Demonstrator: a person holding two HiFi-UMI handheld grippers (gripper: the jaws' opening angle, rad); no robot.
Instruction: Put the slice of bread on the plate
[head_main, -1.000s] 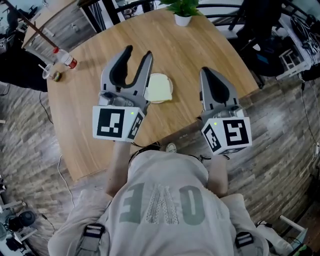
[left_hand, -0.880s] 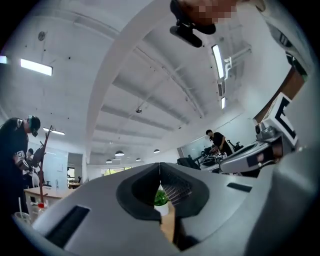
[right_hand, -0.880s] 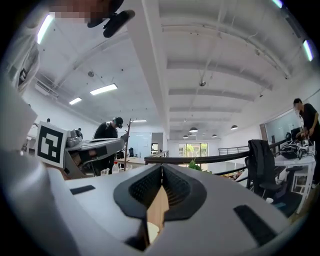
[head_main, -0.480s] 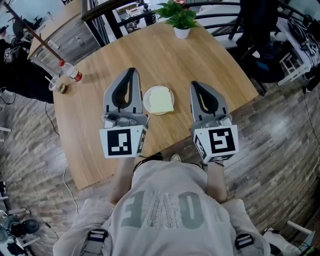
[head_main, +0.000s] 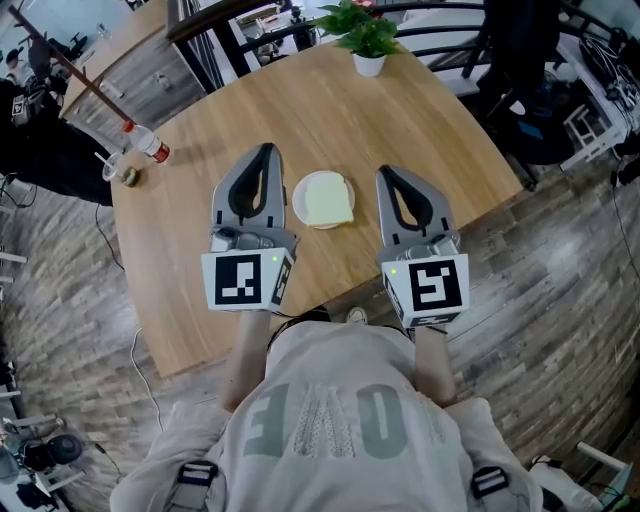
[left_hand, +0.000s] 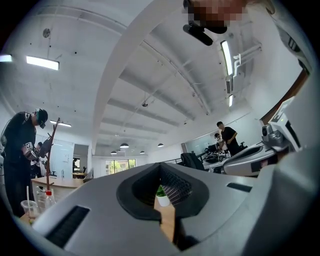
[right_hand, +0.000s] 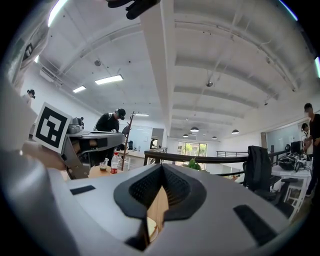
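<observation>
A pale slice of bread (head_main: 328, 203) lies flat on a small white plate (head_main: 305, 188) in the middle of the round wooden table (head_main: 330, 110). My left gripper (head_main: 264, 149) hovers just left of the plate with its jaws shut and nothing between them. To the right of the plate my right gripper (head_main: 385, 172) is also shut and empty. Both point away from me across the table. In the left gripper view the closed jaws (left_hand: 161, 197) leave only a slit. The right gripper view shows its closed jaws (right_hand: 159, 192) and a sliver of the plate (right_hand: 151, 227).
A potted green plant (head_main: 364, 38) stands at the table's far edge. A plastic bottle (head_main: 146, 142) and a cup (head_main: 113, 169) sit at the far left edge. Chairs and desks ring the table, and people stand in the room beyond.
The left gripper's jaws have closed from wide open to shut. Both grippers now sit on either side of the plate, and the view has shifted slightly.
</observation>
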